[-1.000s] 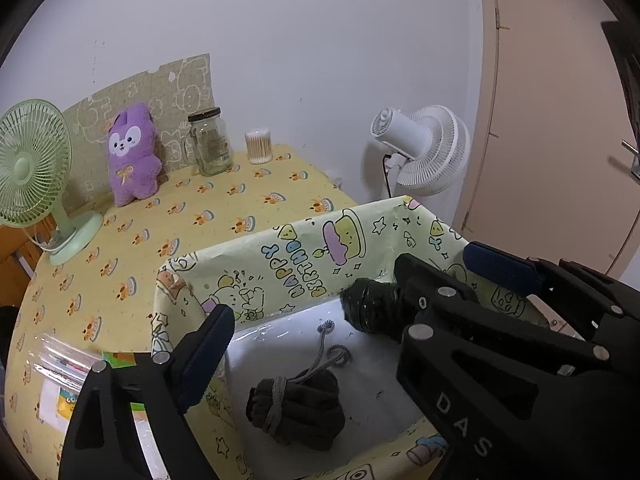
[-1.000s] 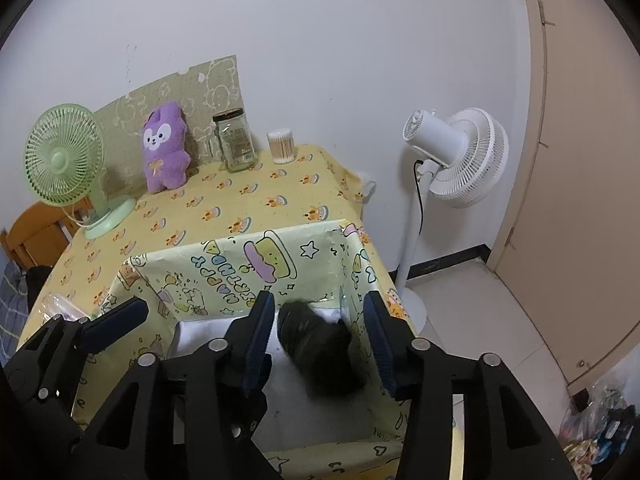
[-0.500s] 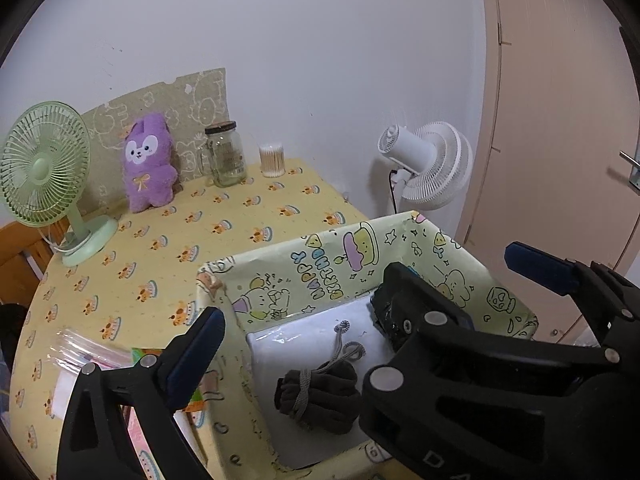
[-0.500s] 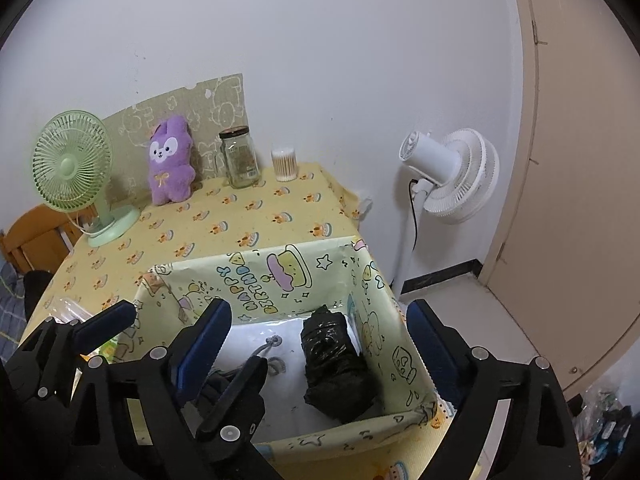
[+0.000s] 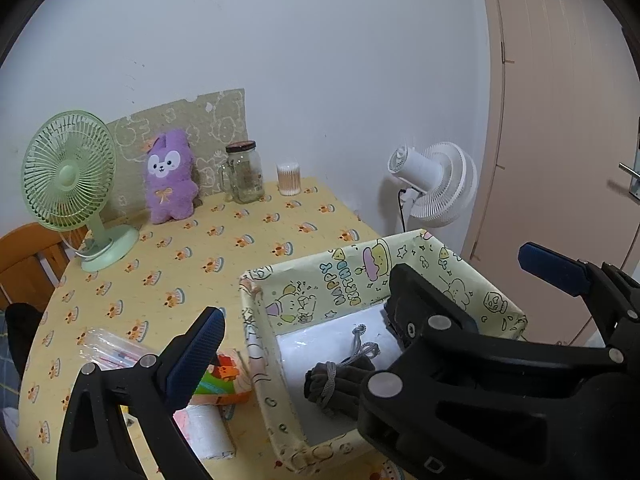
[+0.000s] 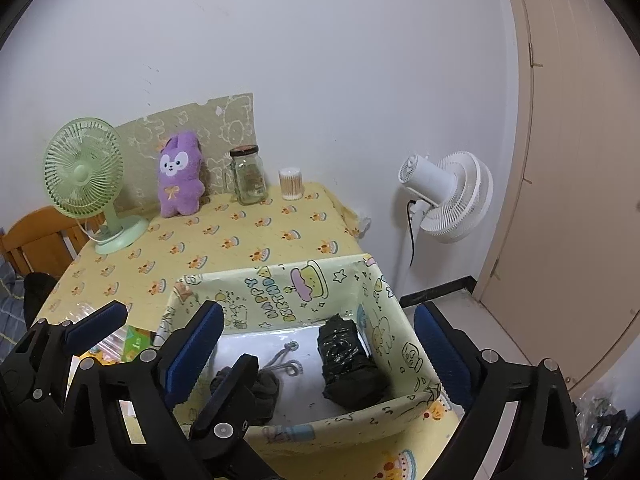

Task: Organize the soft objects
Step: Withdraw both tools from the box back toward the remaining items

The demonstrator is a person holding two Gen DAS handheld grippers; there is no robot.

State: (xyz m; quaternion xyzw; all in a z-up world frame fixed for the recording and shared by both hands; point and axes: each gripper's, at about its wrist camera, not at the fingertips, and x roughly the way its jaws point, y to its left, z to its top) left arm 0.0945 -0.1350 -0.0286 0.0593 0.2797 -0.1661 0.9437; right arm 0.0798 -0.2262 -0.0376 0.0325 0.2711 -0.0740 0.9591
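Now both grippers empty: right gripper (image 6: 316, 344) jaws opening, left gripper (image 5: 372, 308) wide apart. Black bundle (image 6: 348, 364) and grey pouch (image 5: 336, 380) lie in the box (image 6: 280, 292), lower centre.

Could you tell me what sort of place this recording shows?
Most likely a room in a home: a table under a cake-print yellow tablecloth holds a purple plush toy and a green desk fan, with a white standing fan beside a door.
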